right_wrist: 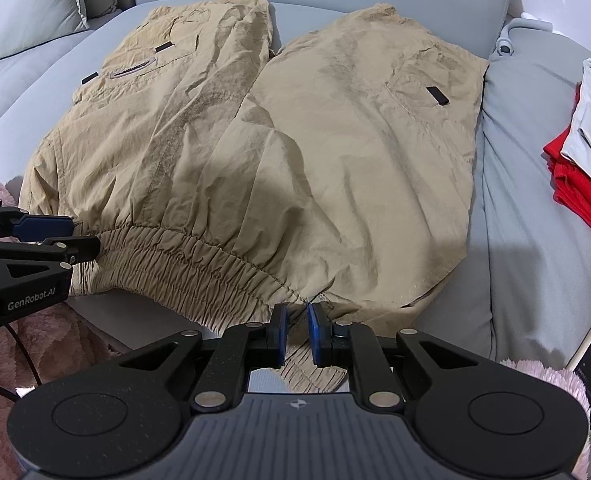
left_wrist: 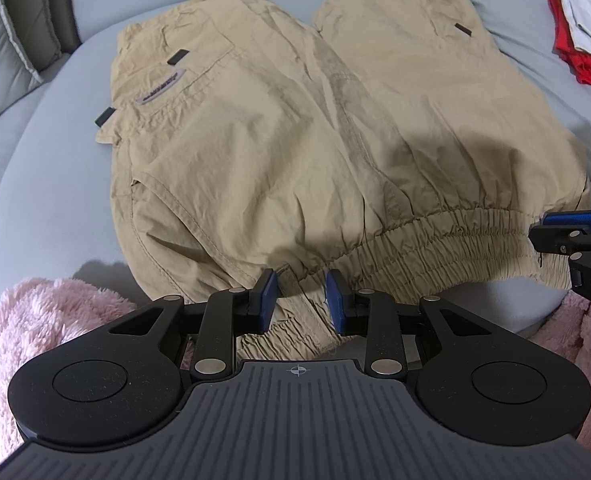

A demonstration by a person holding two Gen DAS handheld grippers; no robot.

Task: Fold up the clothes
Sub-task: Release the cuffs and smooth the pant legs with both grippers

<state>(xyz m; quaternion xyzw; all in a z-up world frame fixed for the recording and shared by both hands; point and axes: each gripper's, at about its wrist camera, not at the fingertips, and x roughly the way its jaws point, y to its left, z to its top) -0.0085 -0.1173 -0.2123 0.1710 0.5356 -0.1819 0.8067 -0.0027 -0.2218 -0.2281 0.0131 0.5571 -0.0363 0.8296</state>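
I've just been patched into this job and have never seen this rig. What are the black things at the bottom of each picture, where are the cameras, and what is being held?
Each picture comes from a camera on a hand-held claw, looking along its two blue-padded fingers. One view shows the left claw, the other the right claw. Tan shorts lie flat on a grey cushion. Each claw has the elastic waistband between its pads, the right one pinching tightly. A pink fluffy blanket lies nearest the cameras, and red folded clothes sit off to the right.

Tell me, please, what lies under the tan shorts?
The tan shorts lie spread on a grey sofa cushion; a pink fleece blanket shows near the waistband. Anything beneath the fabric itself is covered.
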